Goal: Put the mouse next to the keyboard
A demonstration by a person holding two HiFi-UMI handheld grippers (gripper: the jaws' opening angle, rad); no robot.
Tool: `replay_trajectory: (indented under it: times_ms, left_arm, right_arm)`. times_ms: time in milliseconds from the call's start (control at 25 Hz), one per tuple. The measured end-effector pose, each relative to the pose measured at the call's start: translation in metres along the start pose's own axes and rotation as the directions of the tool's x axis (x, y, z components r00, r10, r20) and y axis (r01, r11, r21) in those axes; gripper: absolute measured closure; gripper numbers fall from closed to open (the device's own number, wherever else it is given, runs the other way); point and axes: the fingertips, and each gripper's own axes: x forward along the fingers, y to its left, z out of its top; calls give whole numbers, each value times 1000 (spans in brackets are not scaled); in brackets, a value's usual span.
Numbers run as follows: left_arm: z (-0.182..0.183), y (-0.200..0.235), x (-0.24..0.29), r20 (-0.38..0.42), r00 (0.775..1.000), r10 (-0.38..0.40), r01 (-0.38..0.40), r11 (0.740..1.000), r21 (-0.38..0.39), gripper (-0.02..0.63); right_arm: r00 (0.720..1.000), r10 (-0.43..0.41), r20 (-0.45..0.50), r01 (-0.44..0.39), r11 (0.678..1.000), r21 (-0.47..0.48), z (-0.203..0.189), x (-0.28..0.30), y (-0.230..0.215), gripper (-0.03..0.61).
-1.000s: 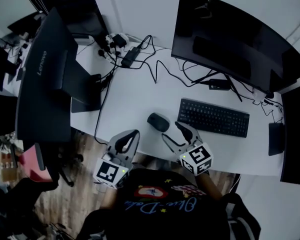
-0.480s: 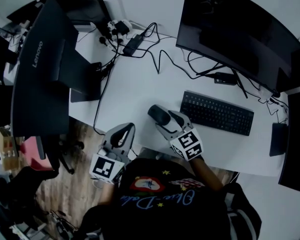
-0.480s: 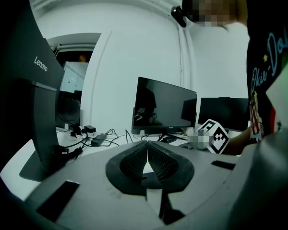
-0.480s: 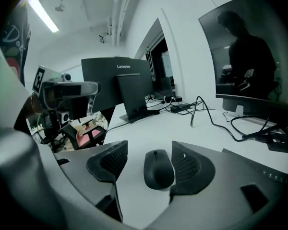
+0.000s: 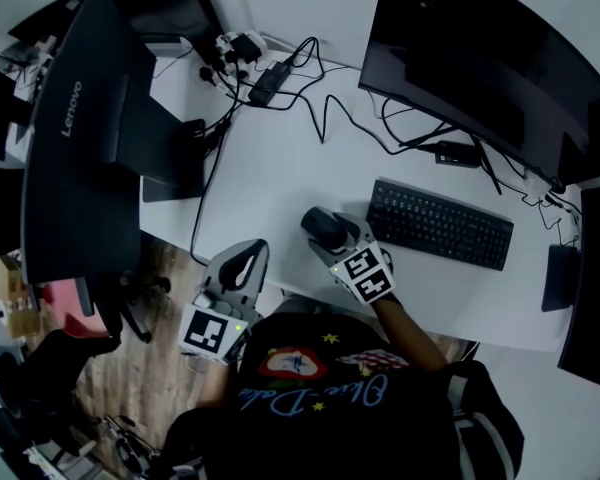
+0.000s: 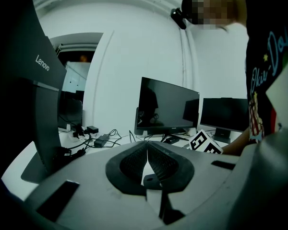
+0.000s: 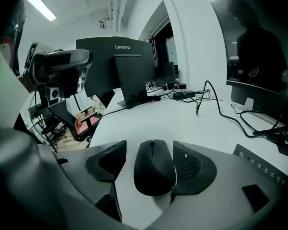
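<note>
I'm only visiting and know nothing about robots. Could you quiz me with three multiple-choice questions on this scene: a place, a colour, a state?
1. Where is the mouse? A between the right claw's jaws B on the floor C on a chair
2. What colour is the keyboard? A white B black C red
3. How are the left claw's jaws? A together, empty B wide apart C gripping a cable
Answers: A, the right gripper view shows it between the opening jaws; B, its keys are dark; A, its pads meet.
</note>
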Motion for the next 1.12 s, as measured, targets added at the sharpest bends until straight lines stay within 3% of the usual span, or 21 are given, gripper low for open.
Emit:
replay_trajectory:
  times_ms: [640,920,1000,1120]
  left_arm:
    - [1,17,-16,18,999,33,-33,999,-25,609]
    - [-1,21,-16,28,999,17,-16,1000,-25,609]
    - [0,21,-14,32,999,5,-5,1000,-23,609]
    - [1,23,-11,37,999,-10,11,1000,-24,609]
  right_arm:
    - [975,-65,-213,44,994,-101,-32,28,-6,308]
    - [974,-74,-216,50,992,-114,-34,29,-4,307]
    - [974,-71,-217,51,994,-97,-35,28,-5,307]
    - [981,-36,-189,40,999,14,-35,26,-3,308]
